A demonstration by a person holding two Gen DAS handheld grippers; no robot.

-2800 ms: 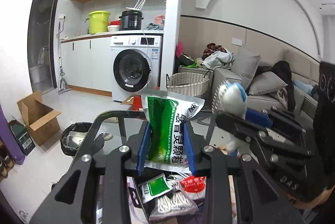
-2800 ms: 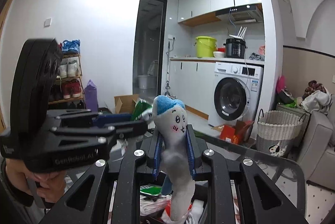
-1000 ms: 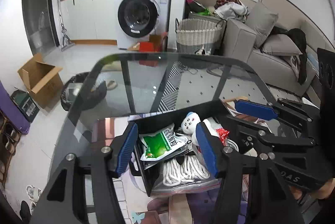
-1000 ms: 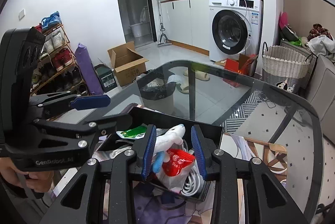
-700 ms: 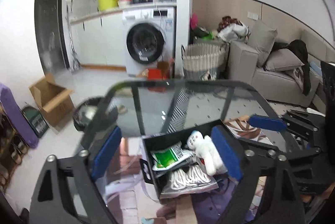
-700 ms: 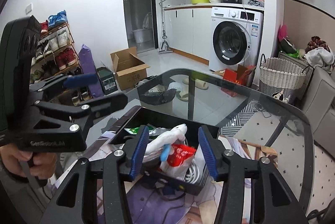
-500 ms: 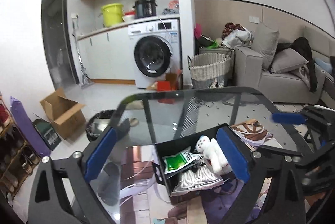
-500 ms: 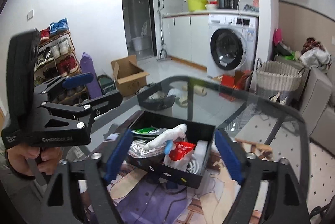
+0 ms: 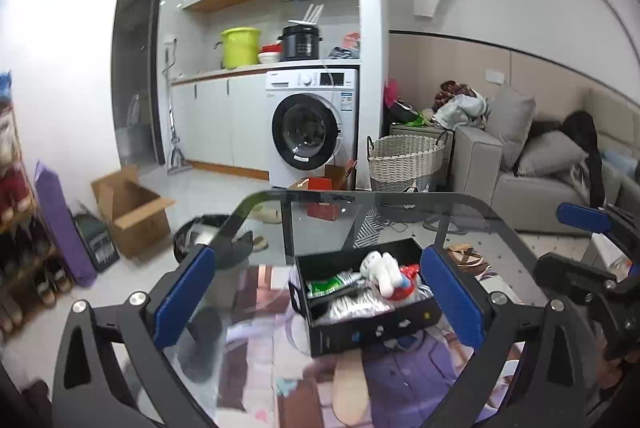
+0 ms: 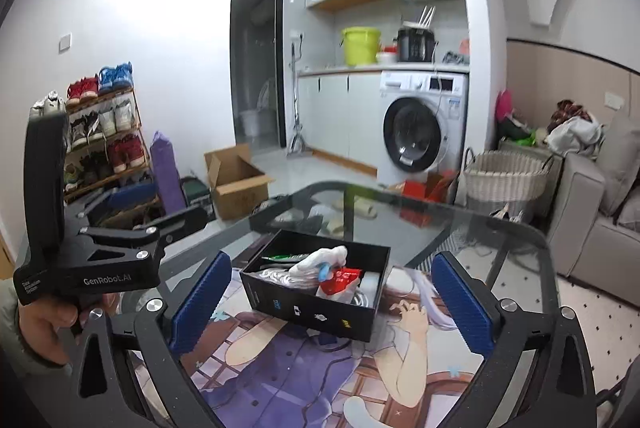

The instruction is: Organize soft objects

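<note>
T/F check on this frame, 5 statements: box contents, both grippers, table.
1. The white plush toy lies inside the black box. True.
2. The left gripper is clamped on the green packet. False: its jaws are opening, nothing is between the pads, and the packet lies in the box.
3. The right gripper holds nothing. True: its jaws are opening.
4. The box stands on the floor beside the washing machine. False: it stands on the illustrated mat on the glass table.
5. The box has a lid on. False: it is open-topped, contents visible.
</note>
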